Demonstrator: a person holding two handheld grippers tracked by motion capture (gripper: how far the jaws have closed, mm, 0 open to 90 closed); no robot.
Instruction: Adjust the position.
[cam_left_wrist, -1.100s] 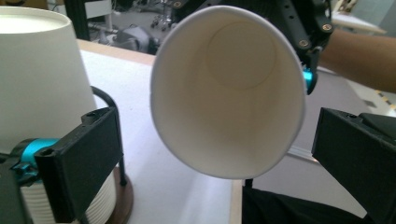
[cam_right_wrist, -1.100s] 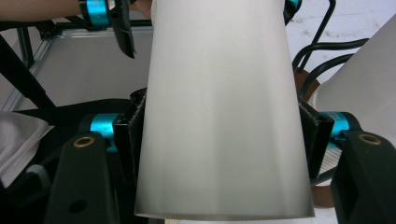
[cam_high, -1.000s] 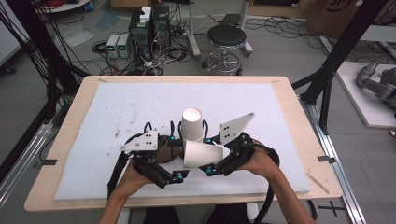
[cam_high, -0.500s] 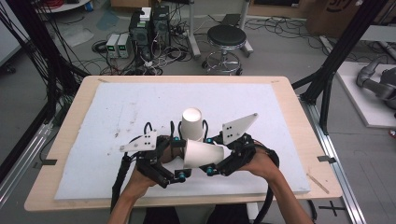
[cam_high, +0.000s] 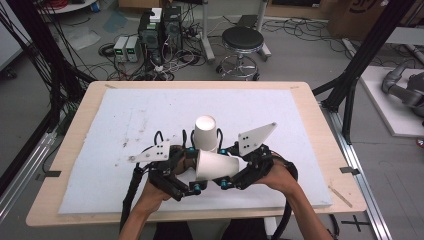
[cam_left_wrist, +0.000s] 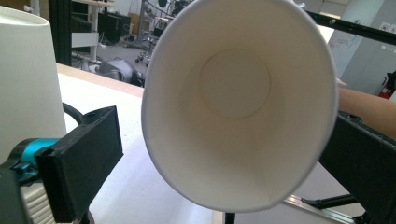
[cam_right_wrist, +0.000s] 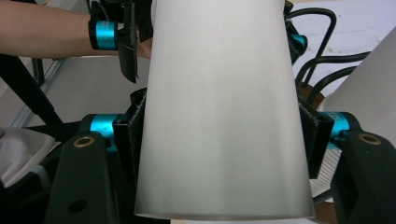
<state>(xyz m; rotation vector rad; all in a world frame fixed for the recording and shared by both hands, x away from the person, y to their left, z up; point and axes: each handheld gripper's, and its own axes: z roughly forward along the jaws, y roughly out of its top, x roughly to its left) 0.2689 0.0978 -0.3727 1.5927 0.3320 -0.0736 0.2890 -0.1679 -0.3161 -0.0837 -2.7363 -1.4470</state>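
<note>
Nearest the person, the right gripper clamps a white paper cup lying sideways above the white mat. The left gripper faces the cup's open mouth, jaws spread and holding nothing. Just beyond stands a second cup, upside down. Squeezing gently should keep the thin wall from buckling.

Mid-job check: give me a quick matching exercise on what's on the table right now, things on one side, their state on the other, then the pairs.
Things:
1. lying cup
2. upside-down cup
3. right gripper
4. white mat

States:
A. standing on the mat, base up
B. covering most of the tabletop
C. on its side, mouth facing the left gripper's camera
D. jaws clamped on a cup's wall

Pairs: 1-C, 2-A, 3-D, 4-B
</note>
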